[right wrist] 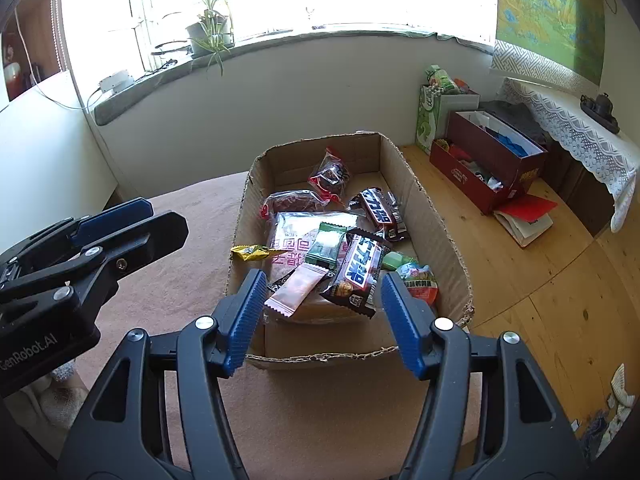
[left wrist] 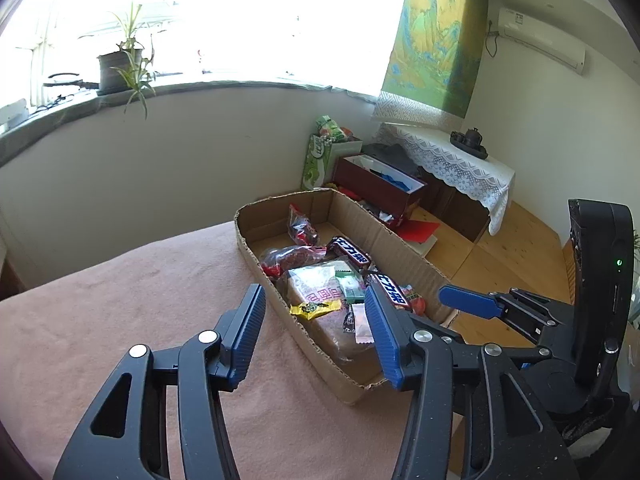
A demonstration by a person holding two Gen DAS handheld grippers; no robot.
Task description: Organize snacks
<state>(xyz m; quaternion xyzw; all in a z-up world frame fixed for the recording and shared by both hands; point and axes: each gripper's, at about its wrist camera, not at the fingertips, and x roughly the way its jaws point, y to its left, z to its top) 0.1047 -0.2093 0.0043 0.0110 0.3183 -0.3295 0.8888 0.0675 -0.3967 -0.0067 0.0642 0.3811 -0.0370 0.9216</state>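
The right claw [right wrist: 320,320] stands open with nothing between its blue pads, hanging above the near end of the cardboard box [right wrist: 424,208]. The left claw [left wrist: 316,328] is open and empty too, poised over the box's near left wall. No loose snack shows on the pink-covered bench [left wrist: 120,300]; every one in view lies inside the box. Nearest the right claw, just ahead and below, is a dark chocolate bar [right wrist: 356,268], propped on the large bread pack [right wrist: 296,232], its long axis running roughly away from the claw, leaning a little right. A pale pink sachet [right wrist: 294,294] lies touching its left side. By my reading, the right hand is nearer the bar and could close across its width.
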